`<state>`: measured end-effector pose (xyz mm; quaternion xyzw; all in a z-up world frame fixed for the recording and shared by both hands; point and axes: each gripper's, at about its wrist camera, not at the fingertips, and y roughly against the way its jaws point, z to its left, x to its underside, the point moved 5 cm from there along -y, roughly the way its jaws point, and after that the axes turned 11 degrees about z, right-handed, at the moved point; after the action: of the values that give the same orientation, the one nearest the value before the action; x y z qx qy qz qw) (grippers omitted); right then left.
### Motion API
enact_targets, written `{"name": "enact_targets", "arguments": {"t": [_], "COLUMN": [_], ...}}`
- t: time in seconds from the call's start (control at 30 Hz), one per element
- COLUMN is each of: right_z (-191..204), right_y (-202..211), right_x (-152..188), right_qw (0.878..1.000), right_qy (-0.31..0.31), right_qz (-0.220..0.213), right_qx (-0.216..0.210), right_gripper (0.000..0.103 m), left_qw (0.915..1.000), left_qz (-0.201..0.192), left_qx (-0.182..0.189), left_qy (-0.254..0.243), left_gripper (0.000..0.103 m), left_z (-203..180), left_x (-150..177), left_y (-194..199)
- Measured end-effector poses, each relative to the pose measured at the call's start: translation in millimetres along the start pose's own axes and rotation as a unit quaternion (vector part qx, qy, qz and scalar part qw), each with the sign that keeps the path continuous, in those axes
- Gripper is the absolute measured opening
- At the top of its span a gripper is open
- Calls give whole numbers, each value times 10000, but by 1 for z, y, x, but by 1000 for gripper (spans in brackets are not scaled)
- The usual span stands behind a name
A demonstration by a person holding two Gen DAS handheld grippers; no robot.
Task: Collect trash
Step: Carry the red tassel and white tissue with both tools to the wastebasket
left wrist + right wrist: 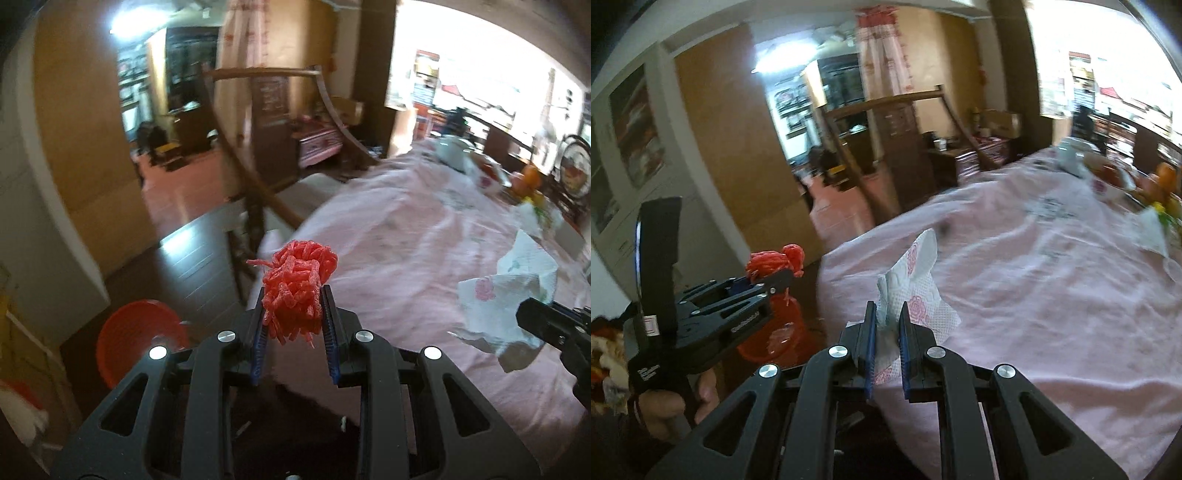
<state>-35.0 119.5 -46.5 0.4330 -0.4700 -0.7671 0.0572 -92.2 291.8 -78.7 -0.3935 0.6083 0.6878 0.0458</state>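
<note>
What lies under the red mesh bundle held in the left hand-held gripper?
Beneath the red mesh bundle: the pink tablecloth's edge and dark floor. The gripper body hides what lies directly below.

I look down at a table with a pink cloth (388,236) on it. The cloth is wrinkled. At the table's far edge stands a wooden chair (886,107) with a curved back. The floor (184,258) near me is dark and shiny, and farther off it is reddish. The wall (81,110) is yellow-brown. A doorway (812,110) opens into another room with a bright light (133,18) on its ceiling. A big window (480,74) on the right glows very white. A pale curtain (882,48) with red marks hangs down.
</note>
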Motion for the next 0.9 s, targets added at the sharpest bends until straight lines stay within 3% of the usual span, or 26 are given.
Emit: {"name": "enact_targets", "arguments": {"t": [0.2, 0.5, 0.9], "right_z": [58, 130, 175], "right_y": [-28, -60, -128], "right_x": [-9, -18, -35], "right_qw": [9978, 9891, 9793], "right_qy": [479, 1069, 1221], "right_qz": [249, 583, 1075], "right_qx": [-374, -823, -1201], "right_gripper": [12, 12, 12], "left_qw": [9971, 9901, 9782], "left_qz": [196, 476, 644], "left_qx": [-471, -773, -1166], "left_qy": [557, 1067, 1594], "left_gripper": [28, 28, 28], "left_z": [62, 120, 184], "left_x": [16, 37, 50], "left_y": [-5, -15, -33]}}
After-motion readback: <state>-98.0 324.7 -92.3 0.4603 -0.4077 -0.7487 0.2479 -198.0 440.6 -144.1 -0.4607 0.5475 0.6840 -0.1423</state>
